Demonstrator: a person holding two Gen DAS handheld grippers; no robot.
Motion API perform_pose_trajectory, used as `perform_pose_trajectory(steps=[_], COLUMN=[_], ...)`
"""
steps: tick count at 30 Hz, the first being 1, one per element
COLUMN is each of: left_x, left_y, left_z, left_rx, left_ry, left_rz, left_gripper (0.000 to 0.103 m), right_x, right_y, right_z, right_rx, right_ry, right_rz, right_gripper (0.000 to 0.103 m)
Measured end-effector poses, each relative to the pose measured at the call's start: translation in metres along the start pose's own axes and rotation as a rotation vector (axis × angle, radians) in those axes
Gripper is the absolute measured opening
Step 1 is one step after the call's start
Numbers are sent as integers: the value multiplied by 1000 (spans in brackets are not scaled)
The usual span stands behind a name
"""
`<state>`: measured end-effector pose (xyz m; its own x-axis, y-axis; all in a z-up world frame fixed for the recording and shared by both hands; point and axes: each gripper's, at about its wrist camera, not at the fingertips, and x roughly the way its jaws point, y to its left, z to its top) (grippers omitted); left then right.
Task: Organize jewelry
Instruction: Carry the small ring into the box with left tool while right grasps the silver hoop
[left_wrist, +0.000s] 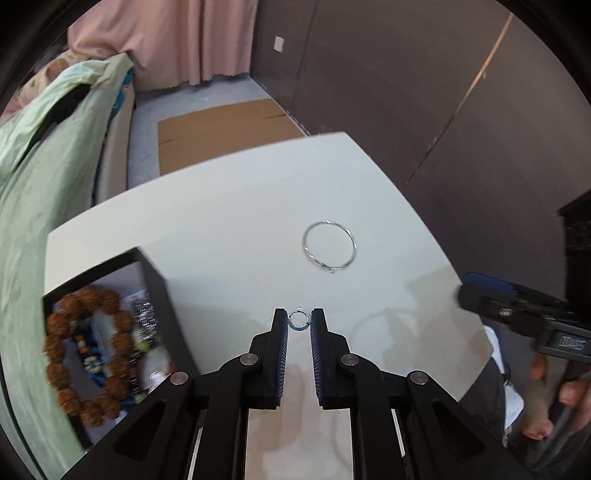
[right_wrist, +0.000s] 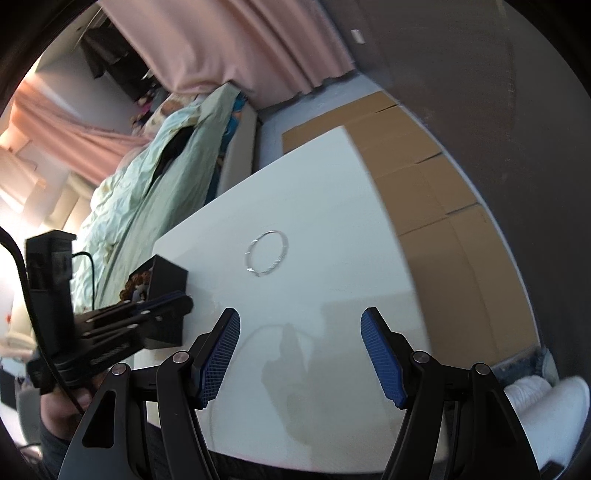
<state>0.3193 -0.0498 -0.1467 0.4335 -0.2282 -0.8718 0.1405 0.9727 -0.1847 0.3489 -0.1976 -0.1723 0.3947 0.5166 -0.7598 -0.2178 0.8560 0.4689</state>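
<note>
The left gripper (left_wrist: 299, 320) has a small silver ring (left_wrist: 298, 319) pinched between its blue-padded fingertips, at the lower centre of the left wrist view, jaws drawn in tight on it above the white table (left_wrist: 221, 206). Just above and to the right of it in that frame, a thin silver bangle (left_wrist: 330, 246) lies flat on the tabletop, well apart from the gripped ring. Down in the lower left sits a black jewelry box (left_wrist: 155, 280), open on top, with a brown beaded bracelet (left_wrist: 88, 354) coiled inside over blurred smaller pieces. The right gripper (right_wrist: 300, 321) hangs over the table's bare near part, jaws spread wide with nothing between the blue pads (right_wrist: 221, 354); the bangle shows in the middle of its frame, above the fingertips. At the right edge of the left wrist view, a hand (left_wrist: 561, 398) grips the other tool's handle. Pink curtains (left_wrist: 192, 40) and a pale green quilt (left_wrist: 40, 155) fill the upper left.
</note>
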Motion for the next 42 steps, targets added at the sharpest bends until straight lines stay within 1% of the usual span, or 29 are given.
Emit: perform_pose_trajectory(steps=[7, 12, 19, 22, 25, 28, 30, 33, 36, 37, 38, 40, 42], left_x=[-36, -49, -44, -44, -41, -38, -35, -31, -27, -25, -24, -23, -27], left_y=[25, 44, 71, 79, 83, 86, 87, 88, 93, 95, 96, 100, 101], left_z=[-3, -7, -16, -20, -21, -22, -22, -23, -24, -25, -25, -26, -27], left_rx=[-40, -79, -143, -162, -168, -174, -180, -185, -208, -217, -226, -251, -262], left_ry=[-52, -69, -52, -44, -33, -26, -23, -17, -5, 3, 14, 40, 36], left_rz=[28, 46, 67, 72, 78, 88, 86, 97, 96, 91, 81, 69, 56], left_gripper=[13, 13, 13, 13, 13, 13, 13, 13, 13, 14, 14, 15, 20], right_x=[32, 54, 82, 94, 95, 97, 99, 103, 105, 105, 104, 103, 101], right_y=[23, 39, 49, 48, 51, 54, 58, 68, 75, 76, 75, 75, 73], right_z=[16, 30, 43, 46, 50, 51, 51, 45, 41, 41, 41, 42, 41], right_rx=[-74, -142, -210, -229, -248, -274, -297, -363, -412, -421, -416, -409, -410], right_ry=[64, 113, 195, 226, 224, 225, 227, 235, 238, 235, 234, 236, 240], right_rz=[-14, -60, -112, -156, -161, -185, -210, -284, -359, -378, -376, -371, -361], right_gripper=[68, 68, 68, 68, 69, 69, 69, 69, 62, 55, 51, 49, 49])
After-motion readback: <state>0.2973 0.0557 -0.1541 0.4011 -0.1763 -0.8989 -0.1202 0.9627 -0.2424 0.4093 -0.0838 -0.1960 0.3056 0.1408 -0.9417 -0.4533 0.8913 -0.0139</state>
